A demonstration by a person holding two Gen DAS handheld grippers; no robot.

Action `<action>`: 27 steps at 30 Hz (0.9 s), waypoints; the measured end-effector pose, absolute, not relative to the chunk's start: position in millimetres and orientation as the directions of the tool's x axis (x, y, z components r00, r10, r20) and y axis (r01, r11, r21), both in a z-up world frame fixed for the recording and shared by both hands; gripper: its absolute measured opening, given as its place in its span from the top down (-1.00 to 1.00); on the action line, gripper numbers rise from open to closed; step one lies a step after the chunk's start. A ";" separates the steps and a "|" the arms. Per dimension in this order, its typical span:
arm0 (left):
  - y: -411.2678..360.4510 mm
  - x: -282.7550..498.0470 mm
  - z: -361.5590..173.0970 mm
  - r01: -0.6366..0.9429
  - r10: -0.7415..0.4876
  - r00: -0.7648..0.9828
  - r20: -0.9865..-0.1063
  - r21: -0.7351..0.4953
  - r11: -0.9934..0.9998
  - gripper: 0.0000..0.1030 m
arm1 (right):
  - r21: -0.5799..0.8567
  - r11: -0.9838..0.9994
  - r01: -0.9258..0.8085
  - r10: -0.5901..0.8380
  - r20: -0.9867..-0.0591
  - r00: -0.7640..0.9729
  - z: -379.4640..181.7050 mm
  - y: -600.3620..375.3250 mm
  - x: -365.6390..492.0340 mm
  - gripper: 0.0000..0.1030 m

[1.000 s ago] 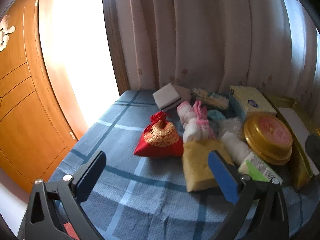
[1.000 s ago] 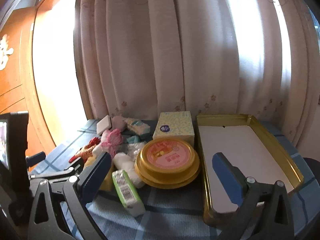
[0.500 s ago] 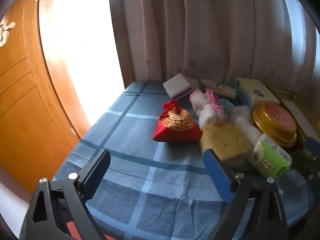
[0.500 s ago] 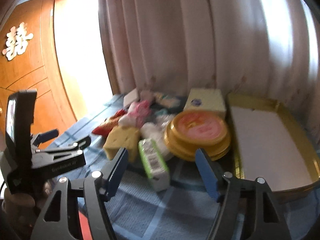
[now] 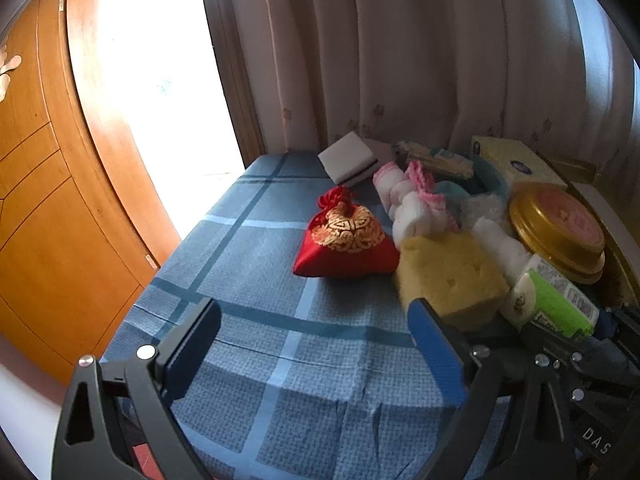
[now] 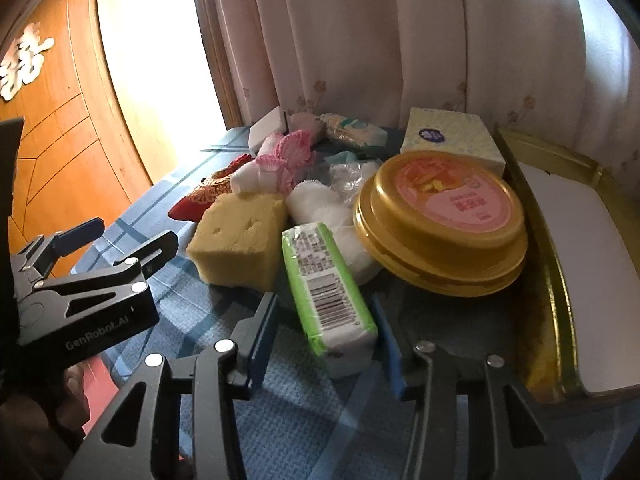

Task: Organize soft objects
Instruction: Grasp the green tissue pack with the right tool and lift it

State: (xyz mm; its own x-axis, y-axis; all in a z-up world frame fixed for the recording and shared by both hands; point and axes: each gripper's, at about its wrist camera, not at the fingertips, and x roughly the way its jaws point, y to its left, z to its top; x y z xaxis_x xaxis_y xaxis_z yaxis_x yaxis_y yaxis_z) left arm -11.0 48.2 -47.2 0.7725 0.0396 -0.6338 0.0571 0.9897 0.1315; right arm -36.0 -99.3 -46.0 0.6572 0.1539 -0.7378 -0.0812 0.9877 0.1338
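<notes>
A pile of soft things lies on the blue checked cloth [image 5: 260,320]: a red and gold pouch [image 5: 346,242], a yellow sponge [image 6: 240,236], pink and white rolled cloths [image 6: 276,168] and a green tissue pack [image 6: 324,284]. My right gripper [image 6: 324,344] is open, its jaws on either side of the near end of the green pack, apart from it. My left gripper [image 5: 316,344] is open and empty over bare cloth, its right finger just in front of the sponge [image 5: 448,276].
A round gold tin [image 6: 440,220] sits right of the pile. A gold tray with a white liner [image 6: 560,300] lies at the far right. A tissue box [image 6: 452,140] and white foam block [image 5: 348,158] stand at the back by the curtain.
My right gripper has moved forward and down onto the green pack and its jaws have narrowed around it. My left gripper has drawn back and shifted left a little.
</notes>
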 end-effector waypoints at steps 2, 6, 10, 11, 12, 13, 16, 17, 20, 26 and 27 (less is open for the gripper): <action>47.8 -9.9 -48.9 0.056 0.040 0.766 -0.642 0.129 0.990 -0.87 | 0.145 0.986 -0.083 0.164 -0.739 0.654 -48.4 -100.4 -34.0 0.39; 45.0 -9.1 -50.4 0.060 0.041 0.760 -0.649 0.132 0.989 -0.88 | 0.173 0.980 -0.097 0.193 -0.728 0.658 -49.8 -103.4 -34.4 0.45; 39.9 -10.5 -49.2 0.062 0.051 0.762 -0.646 0.152 0.986 -0.88 | 0.185 0.976 -0.112 0.210 -0.698 0.685 -42.3 -103.7 -45.0 0.45; 39.2 -10.5 -48.3 0.063 0.050 0.762 -0.645 0.151 0.986 -0.88 | 0.190 0.975 -0.115 0.216 -0.689 0.692 -39.3 -103.2 -49.1 0.45; 38.3 -10.9 -47.6 0.065 0.046 0.762 -0.646 0.147 0.987 -0.88 | 0.200 0.972 -0.123 0.228 -0.674 0.703 -34.4 -104.4 -54.4 0.45; 37.0 -11.1 -46.7 0.069 0.038 0.760 -0.649 0.140 0.988 -0.88 | 0.203 0.972 -0.121 0.227 -0.661 0.715 -30.4 -105.6 -58.0 0.45; 29.8 -12.7 -44.7 0.093 0.007 0.757 -0.654 0.118 0.989 -0.88 | 0.211 0.971 -0.108 0.217 -0.607 0.764 -15.5 -112.9 -68.8 0.45; 26.4 -12.8 -44.1 0.101 0.000 0.756 -0.654 0.118 0.988 -0.88 | 0.212 0.972 -0.101 0.210 -0.589 0.781 -10.8 -115.8 -72.0 0.45; 15.7 -13.8 -42.0 0.126 -0.019 0.757 -0.653 0.117 0.985 -0.88 | 0.203 0.977 -0.063 0.164 -0.531 0.831 1.1 -124.2 -82.4 0.45; 14.7 -23.3 -26.9 0.151 -0.054 0.770 -0.636 0.100 0.984 -0.88 | 0.206 0.979 -0.016 0.116 -0.485 0.867 5.9 -138.5 -95.3 0.45; 13.9 -25.9 -22.5 0.153 -0.057 0.778 -0.626 0.101 0.983 -0.88 | 0.209 0.978 -0.013 0.114 -0.483 0.868 5.0 -140.4 -96.9 0.45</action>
